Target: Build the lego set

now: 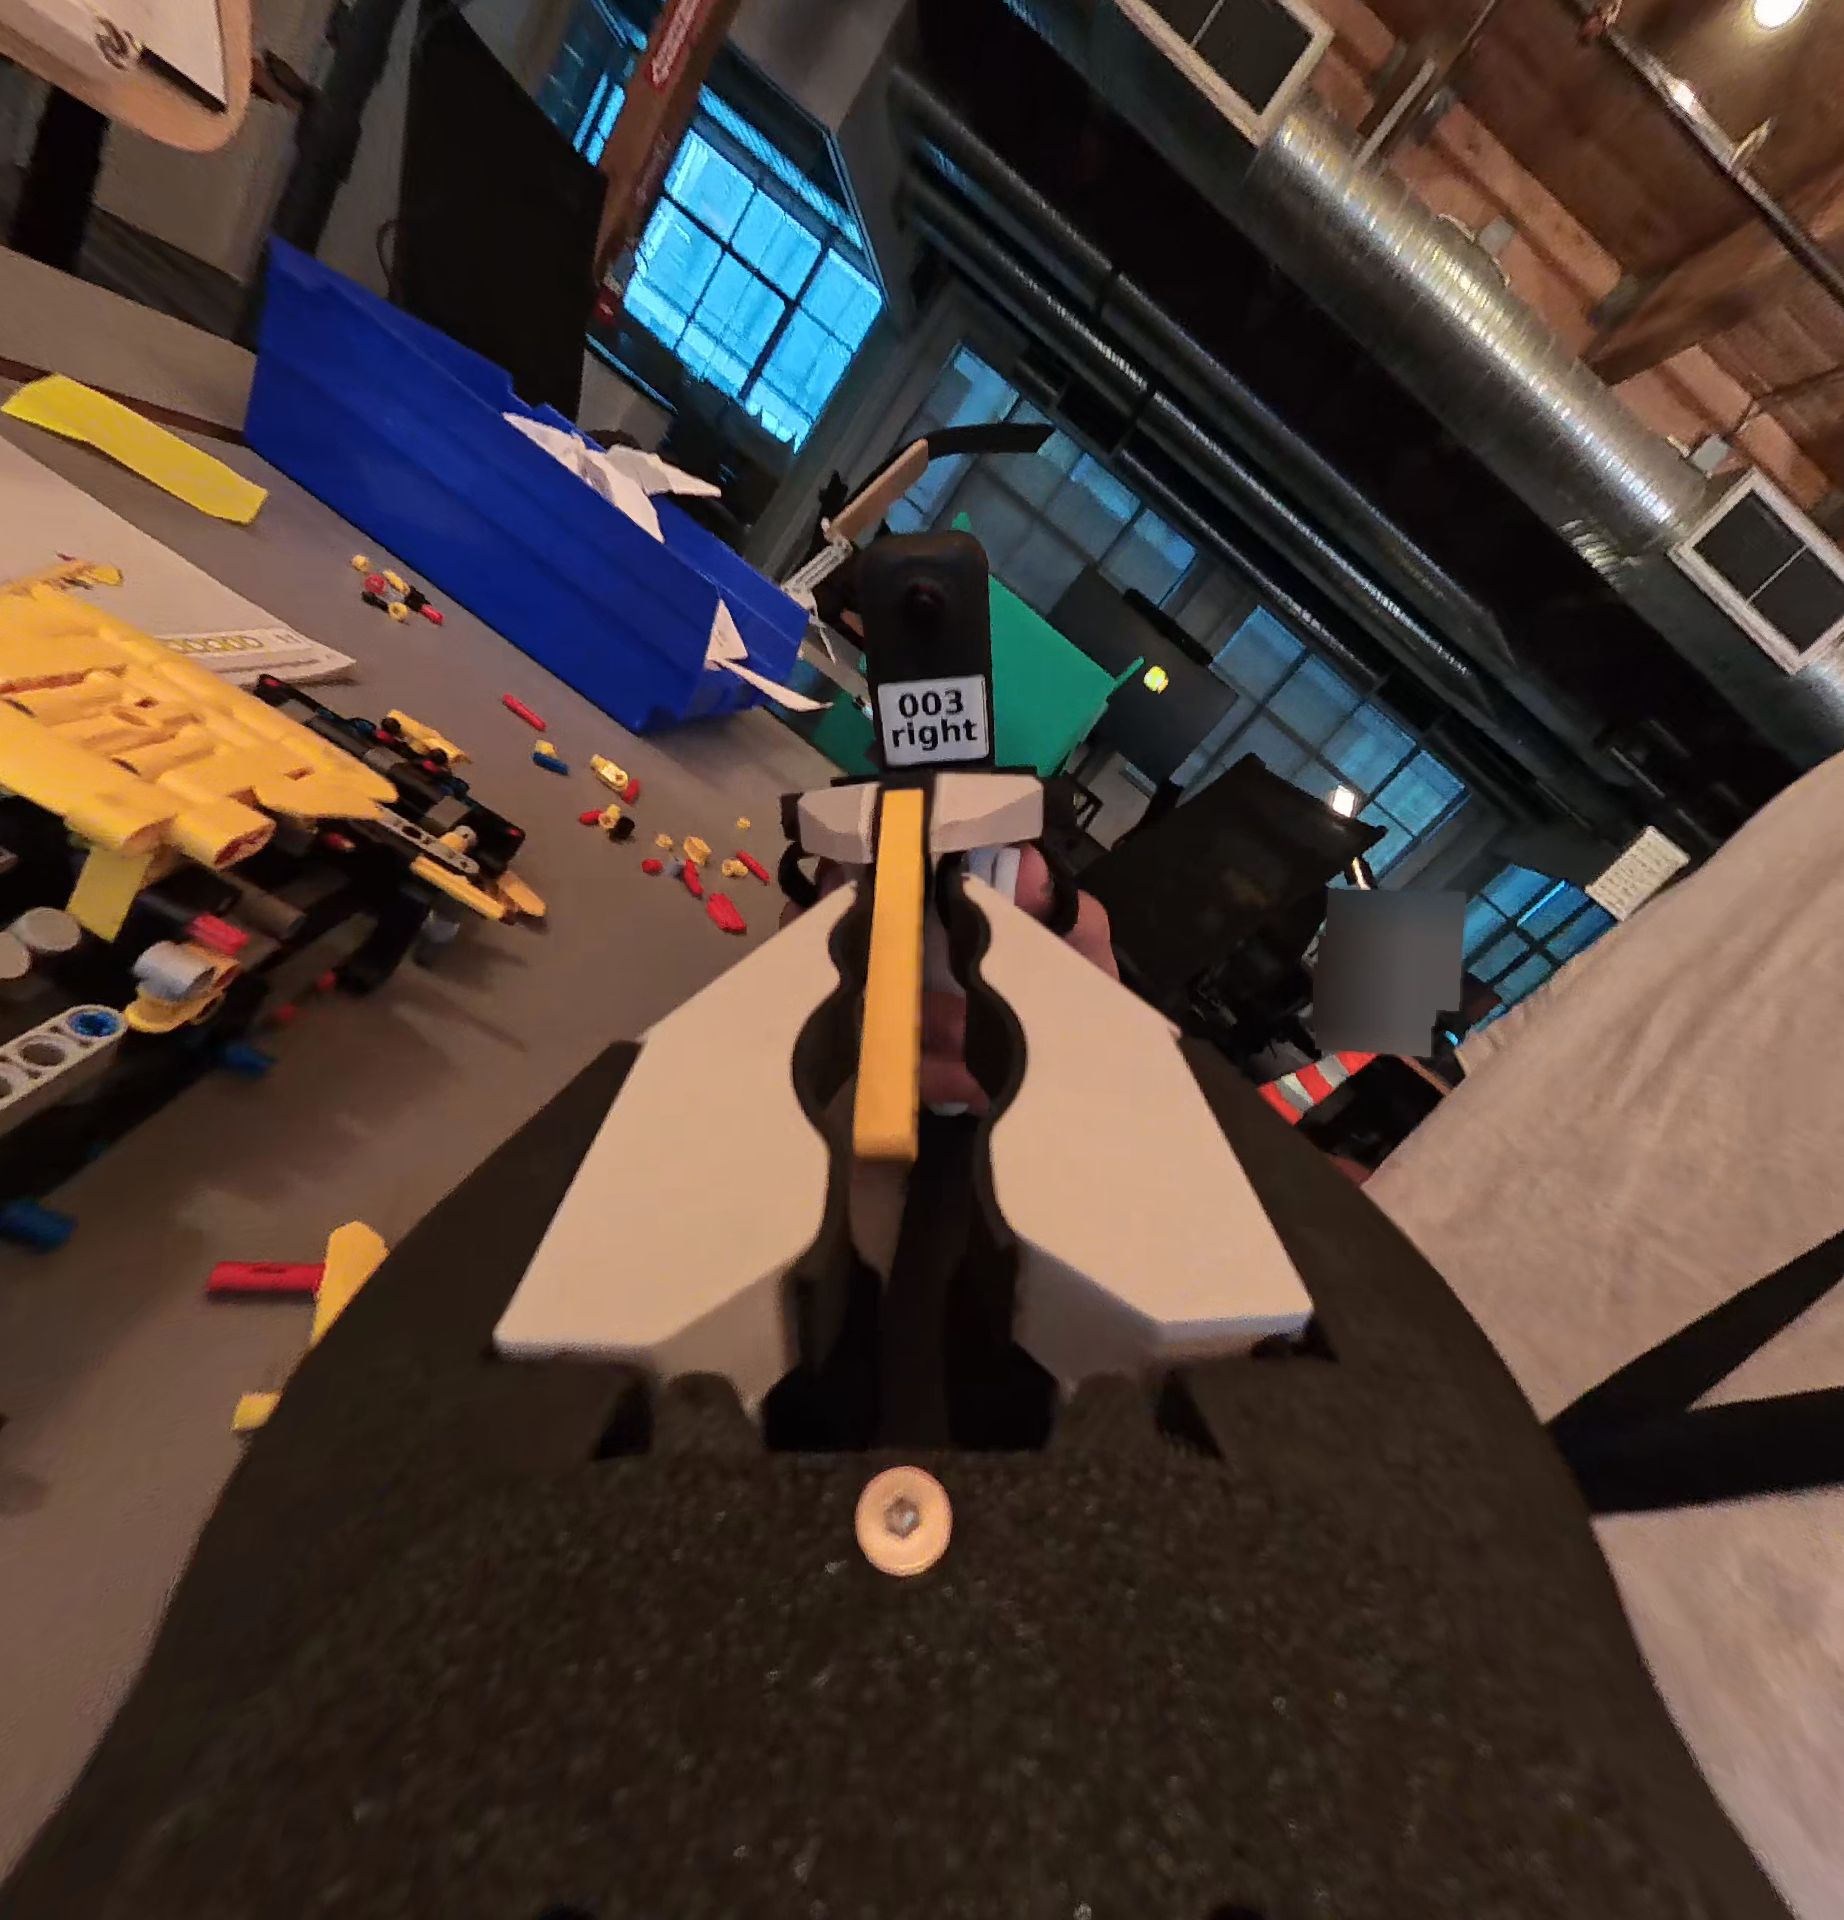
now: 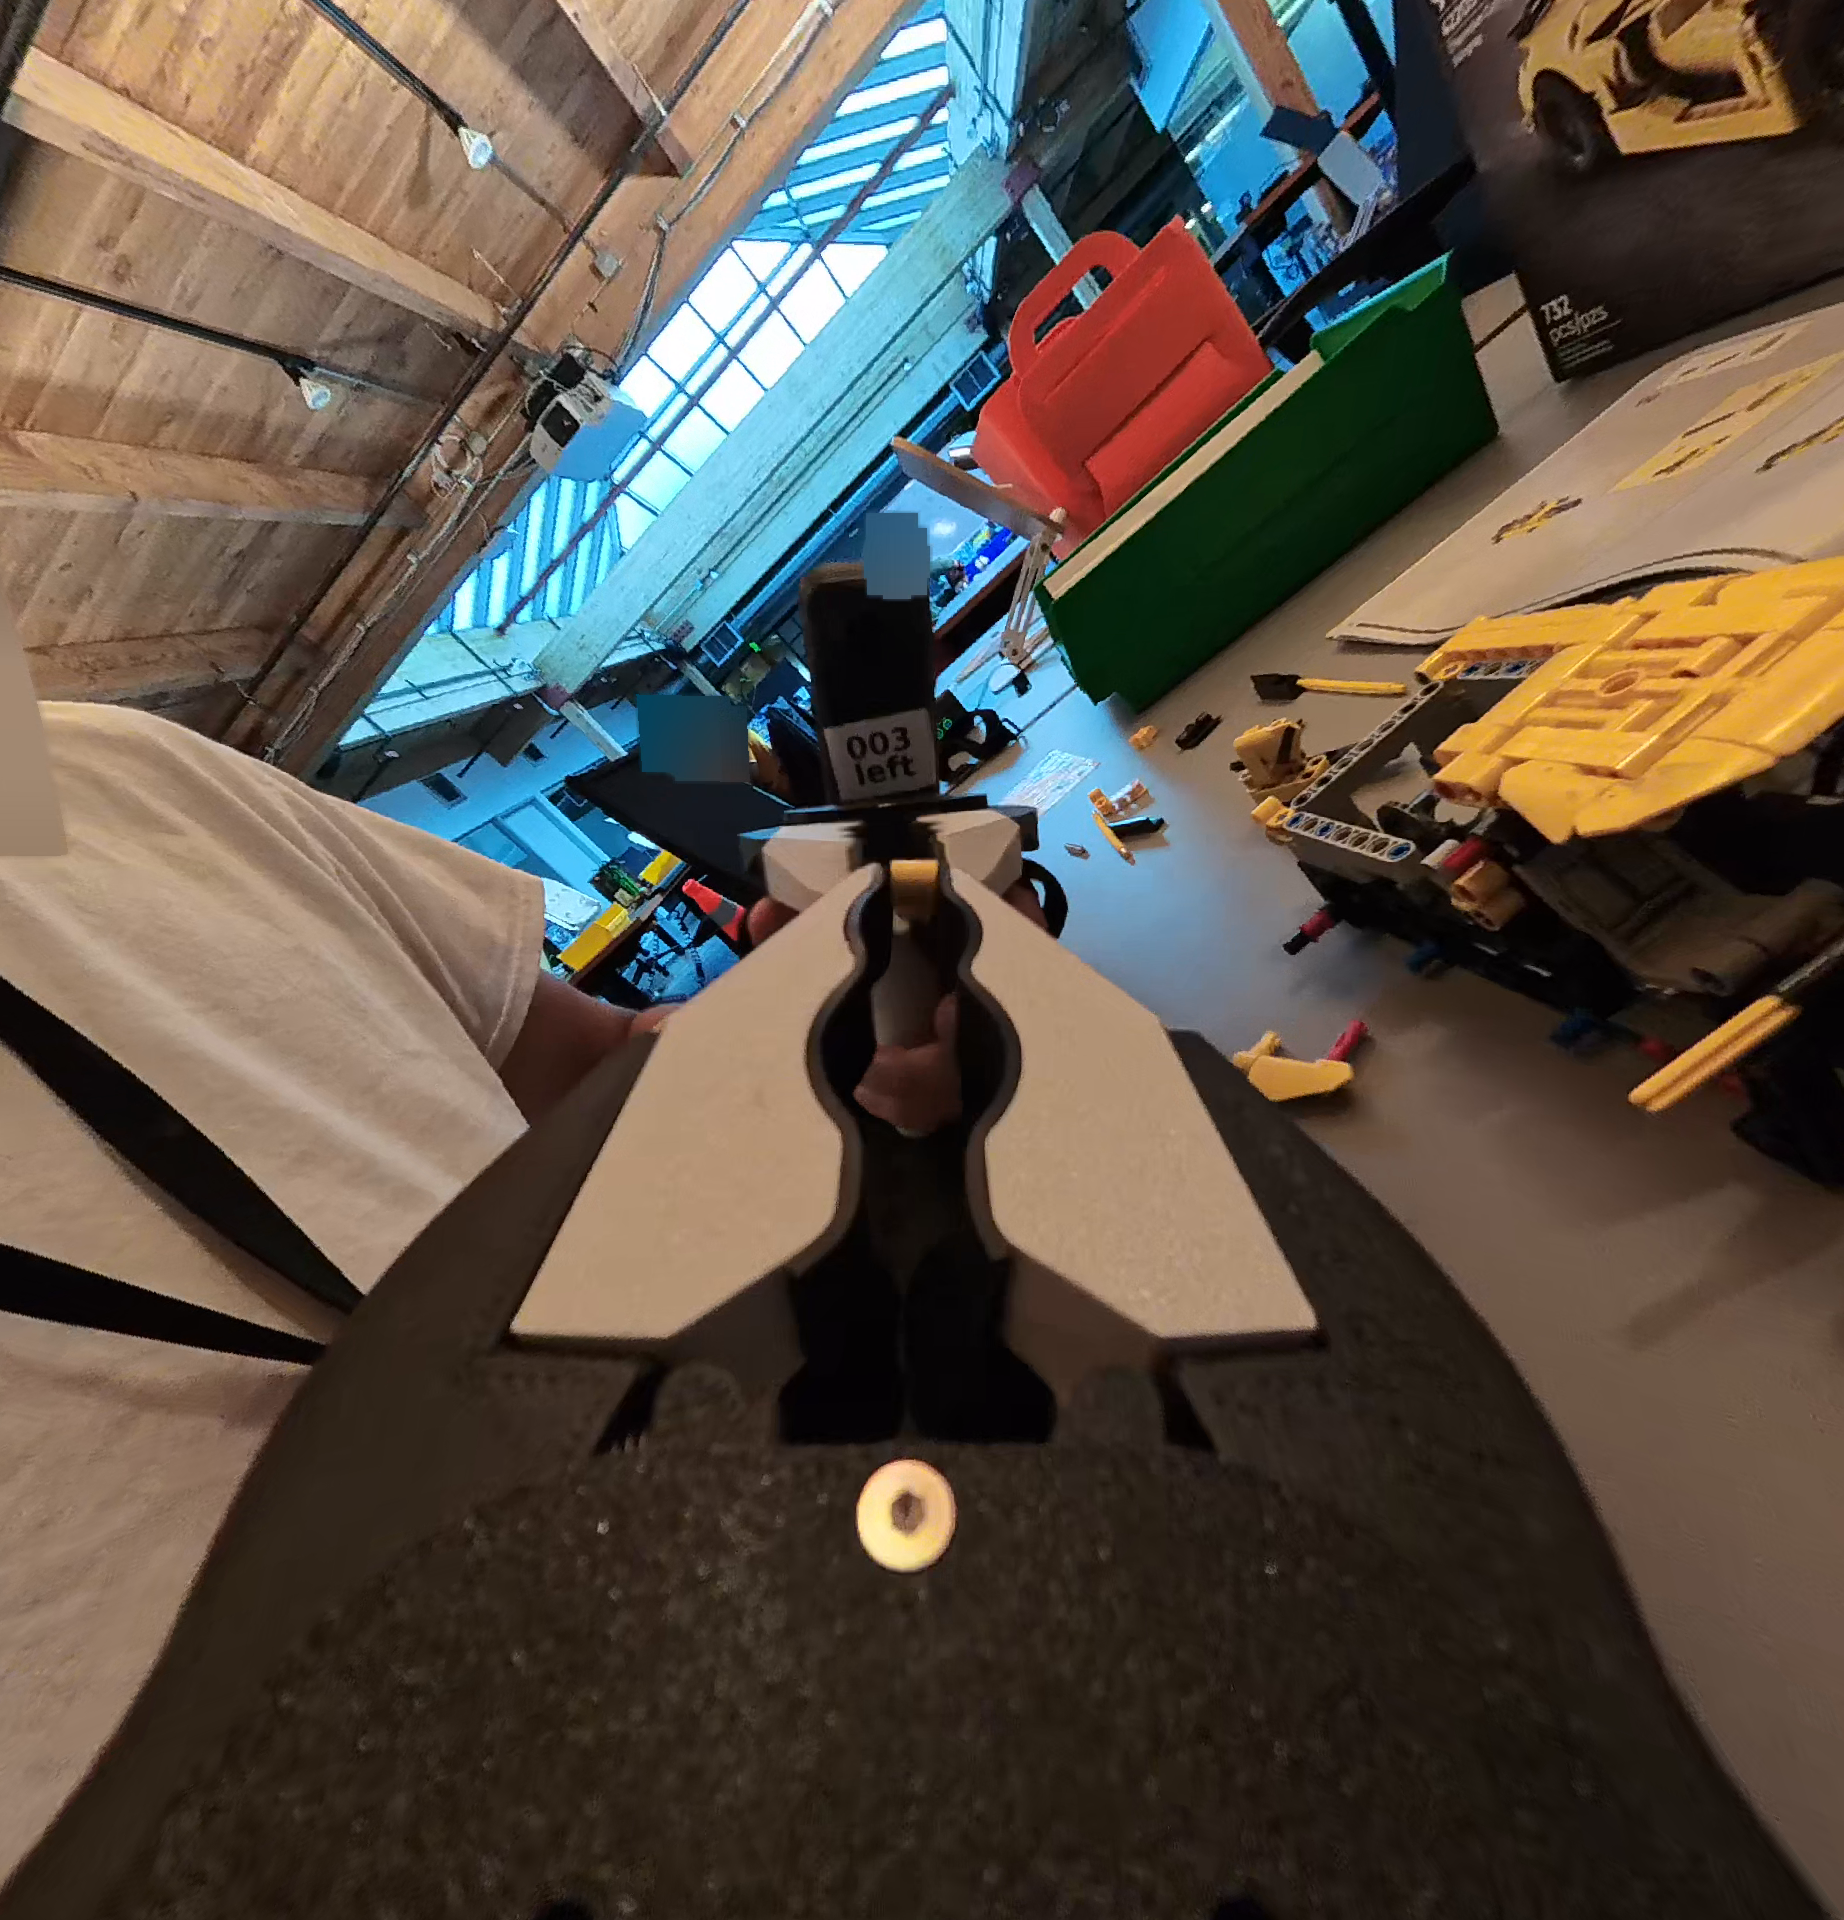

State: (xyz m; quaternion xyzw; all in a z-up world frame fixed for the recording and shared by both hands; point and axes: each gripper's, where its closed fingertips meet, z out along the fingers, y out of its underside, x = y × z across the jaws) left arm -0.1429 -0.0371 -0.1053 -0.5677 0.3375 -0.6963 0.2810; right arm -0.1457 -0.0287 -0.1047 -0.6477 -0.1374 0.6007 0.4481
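Both grippers were raised off the table and faced each other nose to nose, with a long yellow beam [image 1: 890, 971] bridging them.

Left gripper [image 1: 913, 940]: jaws closed on the yellow beam. The beam ran forward from between its white fingers [image 1: 1089, 1101] to the right gripper's tips. How far back it sat in the jaws couldn't be told.

Right gripper [image 2: 910, 883]: jaws pinched on the far end of the same beam; only the yellow end face showed at its tips in its own wrist view. A hand [image 2: 913, 1081] was visible behind, on the opposite gripper's handle.

Landmark was the half-built yellow car [image 1: 159, 769] on the grey table [image 1: 482, 1091]. In the left wrist view:
- Left of the beam, well apart from it and lower, sat the car.
- Beyond the car lay an open instruction sheet [image 1: 253, 649] and a yellow strip [image 1: 133, 447].
- Right of the car, loose red, yellow and black pins [image 1: 689, 852] were scattered between it and the grippers.
- Behind those stood a blue bin [image 1: 482, 488] with crumpled white bags in it.

In the right wrist view the car [image 2: 1624, 748] was on the right. A green bin [image 2: 1292, 509] stood behind it, a red carrier [image 2: 1115, 364] behind the bin, and the set's box [image 2: 1676, 156] was at the top right.
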